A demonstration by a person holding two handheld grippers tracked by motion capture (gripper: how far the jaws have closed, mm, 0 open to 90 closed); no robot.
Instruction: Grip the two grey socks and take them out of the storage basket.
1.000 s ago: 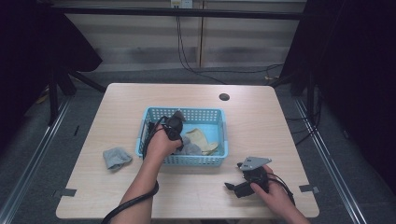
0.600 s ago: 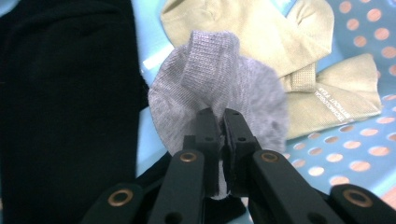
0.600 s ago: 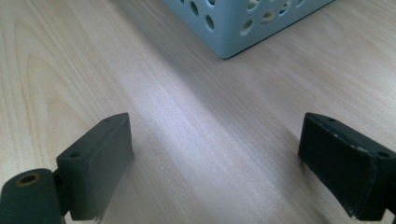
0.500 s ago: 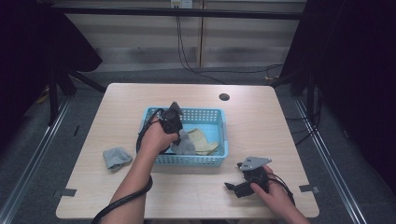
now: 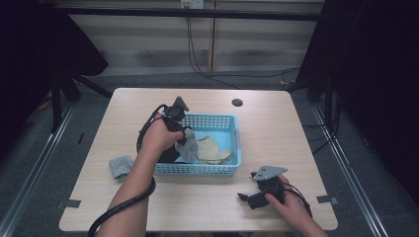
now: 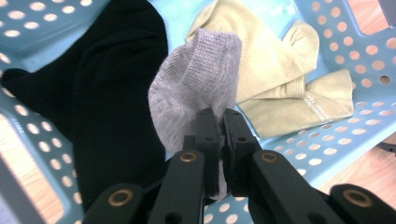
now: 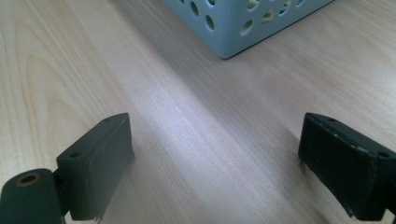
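High view, pale wood table (image 5: 296,128) on grey floor, left tool (image 6: 220,122) pinching grey sock (image 6: 196,88), right tool (image 7: 212,158) spread wide.

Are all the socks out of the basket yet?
Not yet. One grey sock already lies on the table left of the basket. The left gripper is pinching a second grey sock above the basket. A black sock and yellow socks remain inside. The right gripper rests open.

A light blue perforated basket (image 6: 327,140) is noted, holding grey ribbed (image 6: 196,88), black (image 6: 107,107) and pale yellow-green socks (image 6: 280,88); the surface (image 7: 187,140) is light woodgrain.
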